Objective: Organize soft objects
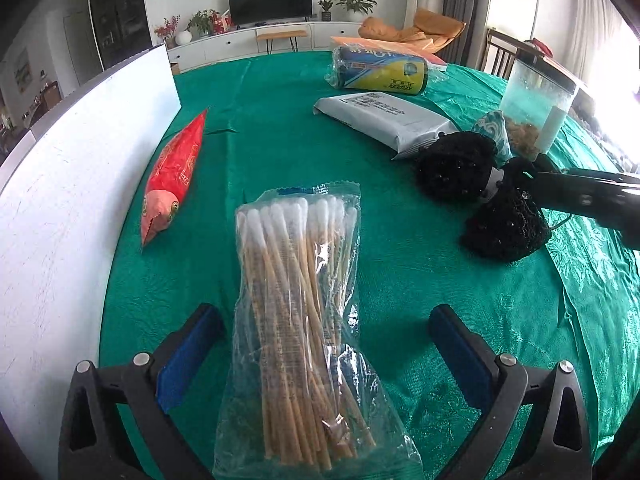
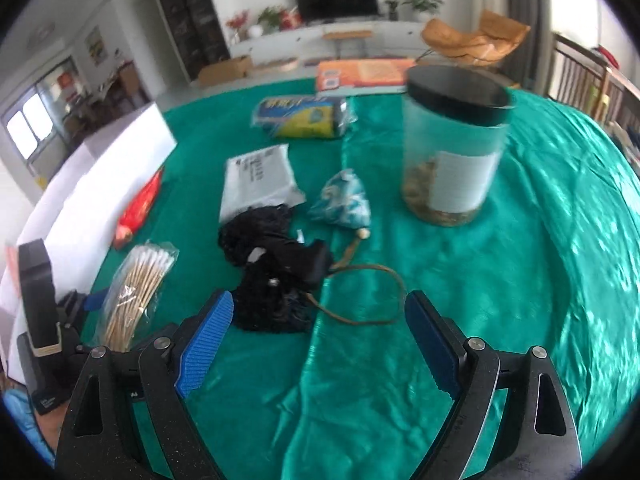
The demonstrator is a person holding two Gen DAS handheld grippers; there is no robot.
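Left gripper [image 1: 324,344] wide, swab bag [image 1: 296,320] lying loose between its pads, near the white board [image 1: 80,160]. Right gripper [image 2: 320,336] wide, empty. I aim it at the black mesh [image 2: 272,292] beyond; blurry, probably one bundle. Pinch mid-bundle, avoid cord [image 2: 372,280].

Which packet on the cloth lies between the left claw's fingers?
The clear bag of cotton swabs, lying loose between the open left claw; the red packet lies farther left.

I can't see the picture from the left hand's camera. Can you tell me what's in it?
A clear bag of cotton swabs lies on a green tablecloth between the wide-open fingers of the left gripper. A red snack packet lies to its left, beside a white board.
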